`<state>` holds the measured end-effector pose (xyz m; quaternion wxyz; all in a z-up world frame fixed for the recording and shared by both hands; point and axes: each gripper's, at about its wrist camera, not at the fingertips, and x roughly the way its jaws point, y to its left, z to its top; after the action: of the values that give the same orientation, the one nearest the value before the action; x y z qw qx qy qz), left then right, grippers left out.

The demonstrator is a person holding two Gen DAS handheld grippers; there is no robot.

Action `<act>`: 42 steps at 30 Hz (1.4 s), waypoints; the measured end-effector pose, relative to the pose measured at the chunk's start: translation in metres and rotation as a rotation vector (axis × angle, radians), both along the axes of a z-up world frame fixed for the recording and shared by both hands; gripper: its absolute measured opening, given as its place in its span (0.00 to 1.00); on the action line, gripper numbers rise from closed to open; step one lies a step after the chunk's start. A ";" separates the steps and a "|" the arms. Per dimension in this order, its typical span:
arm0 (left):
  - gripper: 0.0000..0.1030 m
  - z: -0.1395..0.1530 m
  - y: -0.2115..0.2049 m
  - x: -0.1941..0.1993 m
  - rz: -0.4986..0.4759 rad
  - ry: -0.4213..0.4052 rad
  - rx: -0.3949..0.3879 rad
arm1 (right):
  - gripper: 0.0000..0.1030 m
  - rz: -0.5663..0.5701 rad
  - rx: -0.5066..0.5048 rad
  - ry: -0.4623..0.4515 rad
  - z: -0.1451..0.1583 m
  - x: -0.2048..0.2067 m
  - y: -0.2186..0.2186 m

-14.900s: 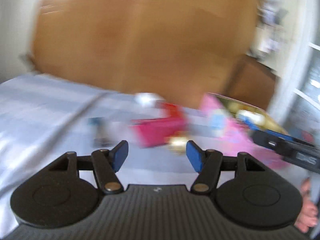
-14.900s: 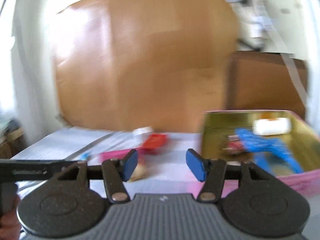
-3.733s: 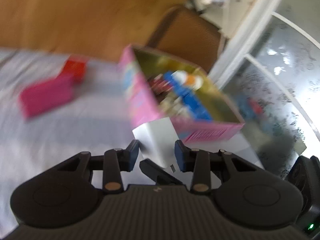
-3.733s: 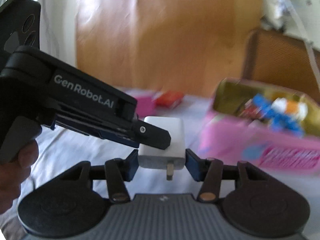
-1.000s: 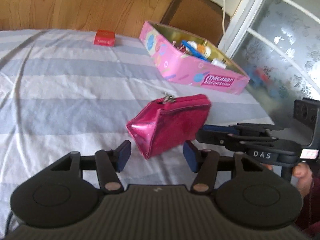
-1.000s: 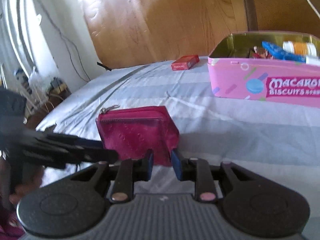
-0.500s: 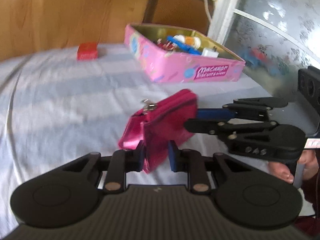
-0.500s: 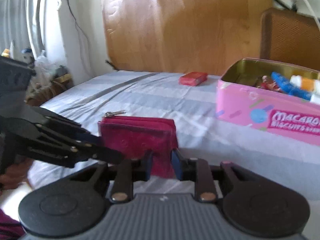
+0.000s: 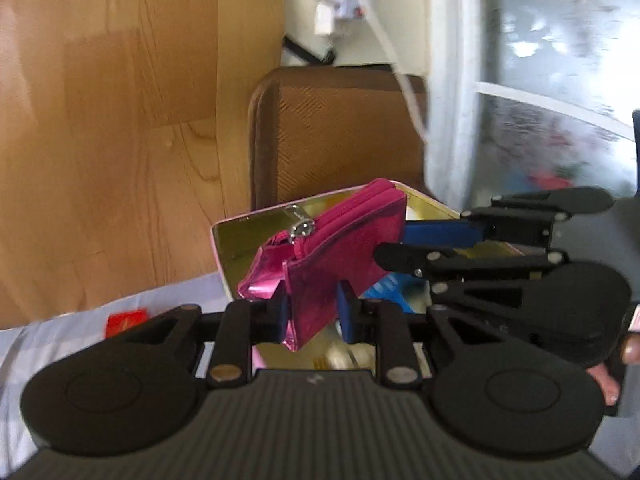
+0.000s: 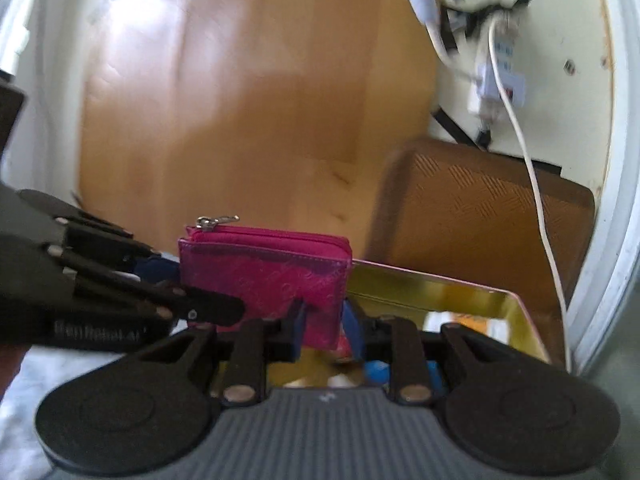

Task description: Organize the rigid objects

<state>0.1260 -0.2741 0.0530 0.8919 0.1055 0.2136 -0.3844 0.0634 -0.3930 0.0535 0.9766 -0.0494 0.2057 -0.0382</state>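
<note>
A magenta zip pouch (image 9: 336, 256) is held in the air by both grippers, over the open pink biscuit tin (image 9: 240, 236) with its gold inside. My left gripper (image 9: 312, 312) is shut on the pouch's lower corner. My right gripper (image 10: 324, 328) is shut on the pouch (image 10: 268, 272) at its other lower corner; it shows from the side in the left wrist view (image 9: 472, 248). The tin (image 10: 472, 292) holds a blue item (image 9: 388, 284) and several small things, partly hidden.
A small red box (image 9: 126, 320) lies on the striped sheet (image 9: 24, 344) left of the tin. A brown woven chair back (image 9: 336, 136) and a wooden board (image 9: 120, 120) stand behind. A white cable (image 10: 528, 168) hangs at the right. A frosted window (image 9: 552, 80) is at the right.
Both grippers have lifted the pouch off the sheet and carried it over the tin. The tin is now directly beneath and behind the pouch.
</note>
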 end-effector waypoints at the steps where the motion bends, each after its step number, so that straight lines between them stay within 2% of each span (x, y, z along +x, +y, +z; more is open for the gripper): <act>1: 0.25 -0.003 -0.010 0.013 0.013 0.027 -0.008 | 0.21 -0.007 0.005 0.029 0.000 0.018 -0.011; 2: 0.23 -0.007 -0.018 0.027 0.026 0.061 -0.019 | 0.21 -0.017 0.005 0.056 -0.001 0.035 -0.020; 3: 0.22 -0.009 -0.025 0.035 0.042 0.078 -0.026 | 0.14 -0.028 0.002 0.077 -0.004 0.050 -0.027; 4: 0.21 -0.013 -0.033 0.042 0.070 0.080 -0.018 | 0.12 -0.029 0.007 0.101 -0.008 0.065 -0.034; 6: 0.29 -0.023 -0.045 0.059 0.138 0.094 0.004 | 0.12 -0.048 0.029 0.133 -0.015 0.090 -0.043; 7: 0.41 -0.029 -0.051 0.067 0.163 0.107 0.030 | 0.14 -0.074 0.038 0.143 -0.020 0.101 -0.048; 8: 0.44 -0.034 -0.054 0.073 0.187 0.121 0.059 | 0.14 -0.096 0.042 0.170 -0.025 0.112 -0.052; 9: 0.42 -0.039 -0.054 0.077 0.209 0.135 0.072 | 0.14 -0.126 0.044 0.199 -0.031 0.121 -0.057; 11: 0.44 -0.037 -0.043 0.074 0.204 0.157 0.023 | 0.14 -0.162 0.070 0.201 -0.035 0.123 -0.063; 12: 0.44 -0.035 -0.035 0.068 0.202 0.153 -0.006 | 0.14 -0.154 0.091 0.182 -0.035 0.118 -0.064; 19: 0.44 -0.014 0.013 0.004 0.145 0.128 -0.054 | 0.18 -0.126 0.143 0.115 -0.024 0.065 -0.050; 24: 0.46 -0.012 0.046 -0.044 0.123 0.104 -0.024 | 0.18 -0.093 0.231 0.027 -0.013 0.013 -0.029; 28: 0.46 -0.022 0.063 -0.064 0.130 0.122 0.025 | 0.20 -0.110 0.271 -0.048 -0.016 -0.035 -0.007; 33: 0.47 -0.039 0.087 -0.073 0.145 0.095 0.060 | 0.22 -0.157 0.286 -0.072 -0.026 -0.078 0.020; 37: 0.47 -0.048 0.115 -0.059 0.215 0.116 0.061 | 0.22 -0.154 0.280 -0.051 -0.027 -0.086 0.039; 42: 0.47 -0.059 0.147 -0.042 0.302 0.125 0.061 | 0.22 -0.119 0.261 -0.034 -0.022 -0.075 0.064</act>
<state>0.0837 -0.1266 -0.0061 0.9209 0.0751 0.2935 -0.2452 -0.0120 -0.3287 0.0310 0.9741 0.0907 0.1951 -0.0697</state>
